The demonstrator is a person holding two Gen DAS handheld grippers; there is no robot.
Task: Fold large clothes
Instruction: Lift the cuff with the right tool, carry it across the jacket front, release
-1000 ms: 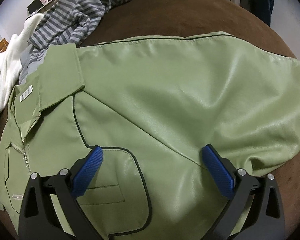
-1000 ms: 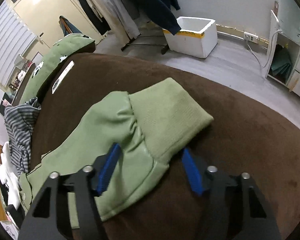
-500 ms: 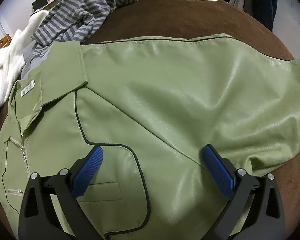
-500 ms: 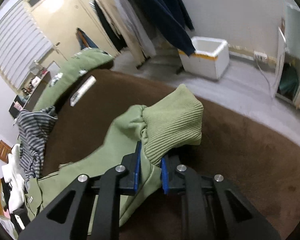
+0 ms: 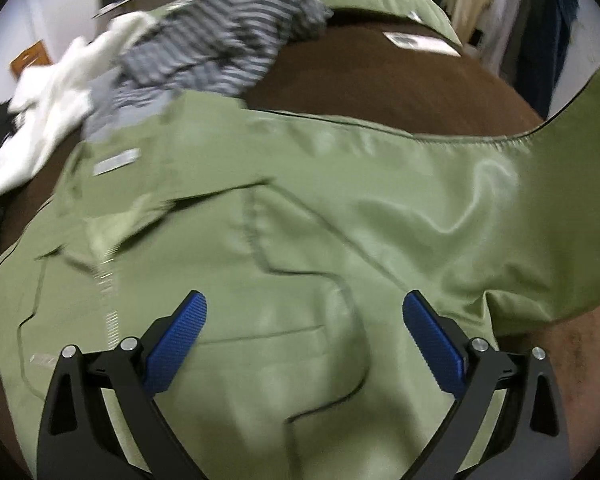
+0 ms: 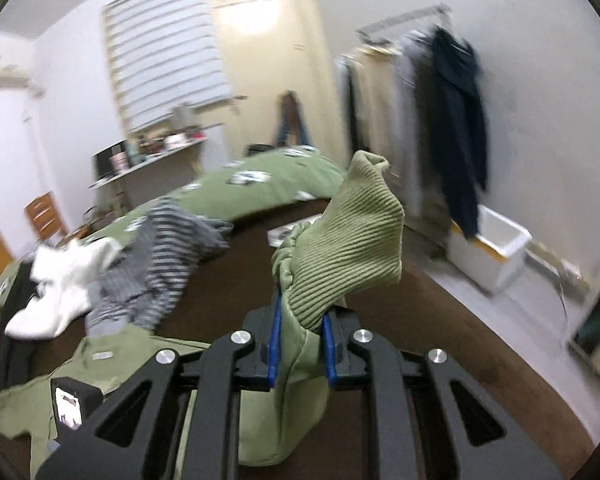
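Green jacket (image 5: 300,220) lies flat mid-bed (image 5: 380,76), sleeve fold in hand. Your R gripper (image 6: 299,336) is clenched on the ribbed cuff (image 6: 352,248), raised off the bed; L gripper (image 5: 304,340) gapes empty over the chest. Next, I'd judge: carry cuff across the body, lay sleeve flat.

Jacket (image 5: 340,216): lying spread across the bed (image 5: 372,80), collar end toward the left of the left wrist view, one sleeve (image 5: 572,184) running up and off to the right edge.
Left gripper (image 5: 302,344): hanging over the jacket front, apart from the cloth.
Right gripper (image 6: 300,344): sitting around the sleeve just behind the cuff (image 6: 352,248), which is standing up above the bed.
Striped garment (image 5: 220,36): lying heaped behind the jacket collar.
White garment (image 5: 52,96): lying left of the striped garment, touching it.
Quilt (image 6: 252,188): lying along the far edge of the bed.
Clothes rack (image 6: 420,120): standing beyond the bed, at right.
Box (image 6: 492,252): sitting on the floor beneath the rack's hanging clothes.
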